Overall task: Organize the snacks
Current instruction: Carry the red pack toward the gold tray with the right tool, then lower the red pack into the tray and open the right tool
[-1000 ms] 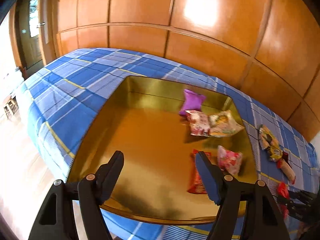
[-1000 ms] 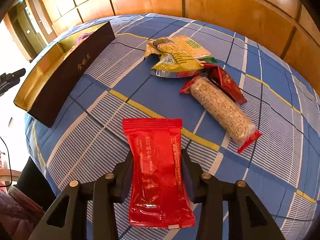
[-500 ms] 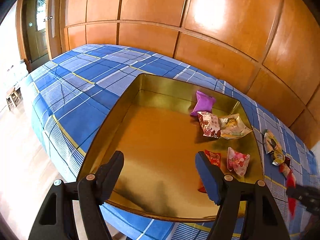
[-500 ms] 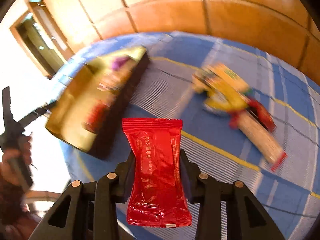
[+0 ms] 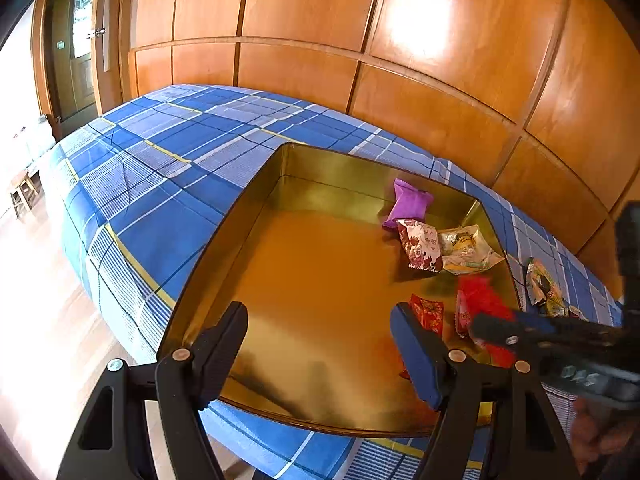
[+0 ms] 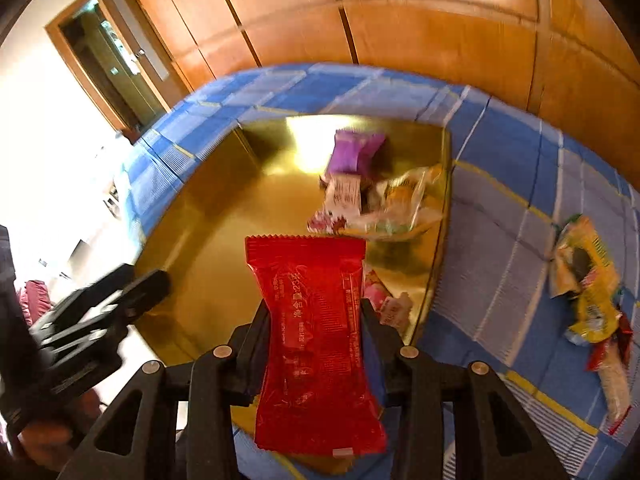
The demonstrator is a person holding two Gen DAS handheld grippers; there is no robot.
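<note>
My right gripper (image 6: 314,316) is shut on a red snack packet (image 6: 316,320) and holds it above the near right corner of the gold tin (image 6: 216,216). In the left wrist view the right gripper (image 5: 492,328) and its red packet (image 5: 482,300) come in from the right over the tin (image 5: 264,184). My left gripper (image 5: 320,328) is open and empty above the tin's near edge. In the tin lie a purple packet (image 5: 408,202), a floral packet (image 5: 422,244), a pale yellow packet (image 5: 466,248) and a small red packet (image 5: 427,312).
The tin sits on a blue plaid cloth (image 5: 160,200). Outside it to the right lie a yellow snack bag (image 6: 586,280) and a long cracker pack (image 6: 614,384). A wood panel wall (image 5: 360,40) stands behind; a doorway (image 6: 116,64) is at the left.
My right gripper has carried the red packet from the cloth leftward to above the tin. My left gripper has drawn back a little and stays open.
</note>
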